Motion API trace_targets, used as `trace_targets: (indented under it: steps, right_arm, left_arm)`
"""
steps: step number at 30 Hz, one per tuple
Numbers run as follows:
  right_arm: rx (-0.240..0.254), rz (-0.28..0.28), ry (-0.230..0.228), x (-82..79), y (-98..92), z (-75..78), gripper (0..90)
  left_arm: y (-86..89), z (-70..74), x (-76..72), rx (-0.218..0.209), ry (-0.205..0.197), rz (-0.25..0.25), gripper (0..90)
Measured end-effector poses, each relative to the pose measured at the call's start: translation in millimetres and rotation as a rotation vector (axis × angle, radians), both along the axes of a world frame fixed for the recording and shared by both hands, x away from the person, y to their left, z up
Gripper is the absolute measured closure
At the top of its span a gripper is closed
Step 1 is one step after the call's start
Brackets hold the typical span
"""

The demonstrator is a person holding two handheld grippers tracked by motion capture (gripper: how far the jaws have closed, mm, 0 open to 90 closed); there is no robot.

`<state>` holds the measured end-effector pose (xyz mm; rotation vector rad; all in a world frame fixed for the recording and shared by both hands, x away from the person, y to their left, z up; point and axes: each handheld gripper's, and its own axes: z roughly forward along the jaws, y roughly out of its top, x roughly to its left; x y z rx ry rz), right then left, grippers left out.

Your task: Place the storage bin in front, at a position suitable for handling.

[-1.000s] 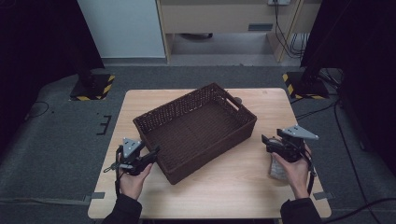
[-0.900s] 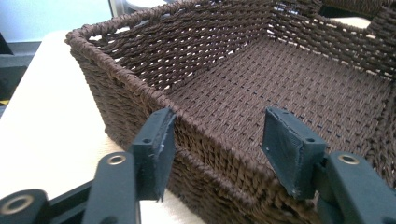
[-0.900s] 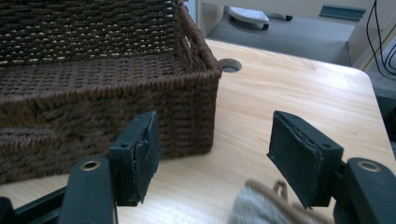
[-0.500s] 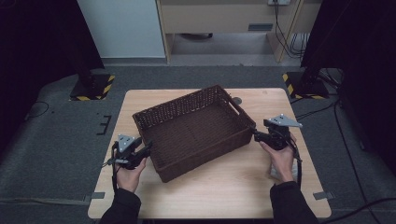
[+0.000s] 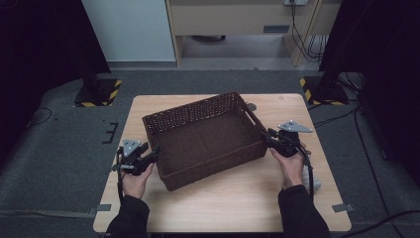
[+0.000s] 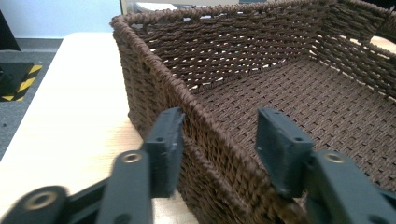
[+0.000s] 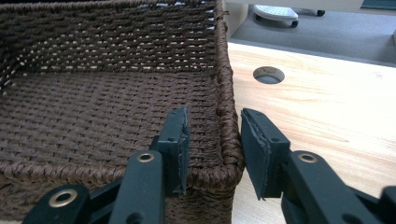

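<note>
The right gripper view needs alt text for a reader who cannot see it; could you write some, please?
The right gripper straddles the corner rim of a dark brown wicker basket, one black jaw inside the wall and one outside. Right of the basket lies a pale wooden table with a round hole.

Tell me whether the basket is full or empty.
Empty. In the high view the basket shows only its bare woven floor, and both claw views look in on the same bare weave with nothing lying inside.
</note>
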<state>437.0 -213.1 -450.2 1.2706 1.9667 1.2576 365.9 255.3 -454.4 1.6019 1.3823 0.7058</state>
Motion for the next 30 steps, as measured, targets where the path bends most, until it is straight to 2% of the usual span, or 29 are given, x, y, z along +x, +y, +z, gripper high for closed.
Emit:
trace_targets:
  steps: [3,6,11,13,16,20,21,22,23,24,27,30]
  right_arm:
    - [-0.002,0.012,0.027,-5.0,-0.1,2.5,63.1]
    - [-0.027,0.023,0.041,-13.0,1.6,6.0,62.8]
    - [-0.018,0.035,0.039,-29.4,3.6,7.2,61.3]
    - [-0.031,0.038,0.030,-29.5,3.9,8.3,58.4]
    - [-0.032,0.017,0.009,-23.3,4.2,10.0,59.0]
    - [-0.059,0.001,0.026,-11.2,5.5,6.9,63.6]
    - [-0.066,0.000,0.032,-8.7,5.6,4.9,64.8]
    - [-0.066,0.000,0.032,-8.7,5.6,4.9,64.8]
    - [-0.050,0.021,0.046,-8.4,6.9,3.0,72.8]
    - [-0.048,0.033,0.049,-10.0,8.5,2.9,75.2]
    - [-0.088,0.032,0.051,-16.1,12.0,3.0,75.1]
    - [-0.066,0.035,0.056,-25.8,10.4,1.2,74.1]
  left_arm:
    - [1.1,1.5,-5.6,-0.016,0.000,-0.015,45.1]
    - [1.0,1.6,-10.0,-0.021,0.003,-0.029,44.9]
    - [-0.7,-1.1,-10.3,-0.016,0.015,-0.031,51.3]
    - [-2.1,-3.2,-8.8,0.000,0.026,-0.029,54.8]
    - [-3.3,-5.4,-5.4,0.016,0.038,-0.026,57.1]
    - [-0.9,-6.6,-1.8,0.016,0.036,-0.018,60.2]
    - [0.3,-7.0,-0.9,0.004,0.034,-0.019,60.5]
    - [0.3,-7.0,-0.9,0.004,0.034,-0.019,60.5]
    - [2.3,-7.4,0.4,-0.004,0.034,-0.022,60.4]
    - [2.8,-7.5,0.9,-0.004,0.031,-0.021,60.4]
    - [4.2,-7.1,1.2,0.008,0.029,-0.019,59.1]
    - [6.8,-5.5,1.5,0.030,0.038,-0.016,54.9]
